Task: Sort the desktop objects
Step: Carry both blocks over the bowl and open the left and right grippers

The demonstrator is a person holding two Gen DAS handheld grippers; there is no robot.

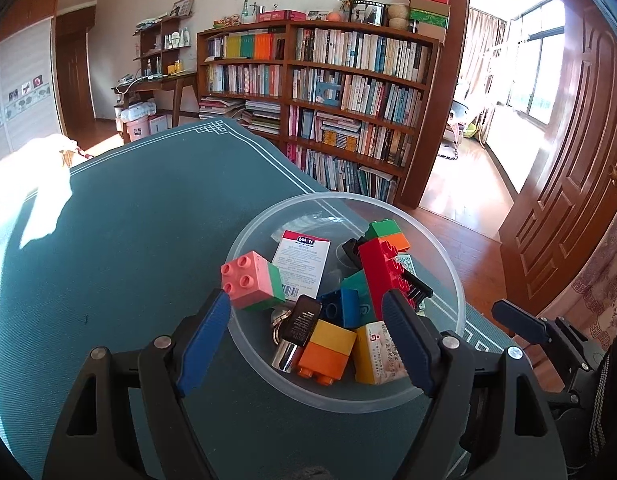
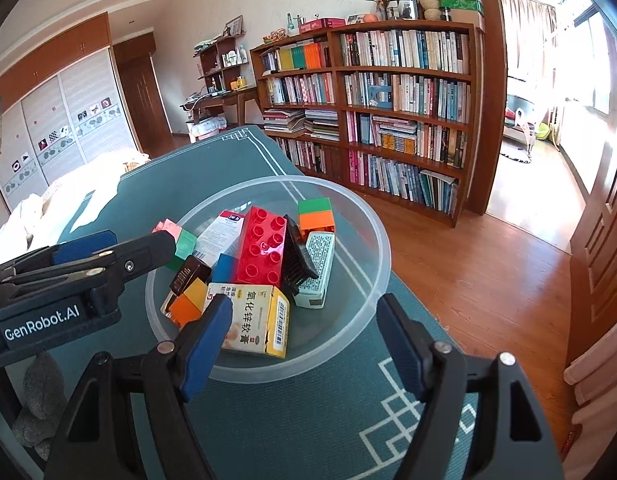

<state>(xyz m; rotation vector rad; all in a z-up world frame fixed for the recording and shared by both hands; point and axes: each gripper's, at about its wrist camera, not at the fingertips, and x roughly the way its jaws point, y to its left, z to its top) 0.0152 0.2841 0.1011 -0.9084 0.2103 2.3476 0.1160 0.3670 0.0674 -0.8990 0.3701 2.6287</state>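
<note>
Left wrist view is showing the left tongs [image 1: 308, 320] standing wide and released, gripping nothing, their blue pads straddling the near rim of a clear plastic bowl [image 1: 448, 264] sitting near the right edge of the green tabletop [image 1: 128, 240]. Everything to be sorted is lying piled in that bowl: a pink-and-green brick [image 1: 252, 280], a red brick [image 1: 382, 272], an orange-and-yellow brick [image 1: 326, 350], a white leaflet box [image 1: 302, 262] and a dark key fob [image 1: 302, 320].

Right wrist view is showing the right tongs [image 2: 304, 328] likewise spread and empty at the bowl's [image 2: 372, 240] near rim, with a yellow medicine box [image 2: 252, 320] lying nearest and the left tongs [image 2: 120, 256] reaching in from the left. Gathering everything in one container probably means the sorting is finishing.
</note>
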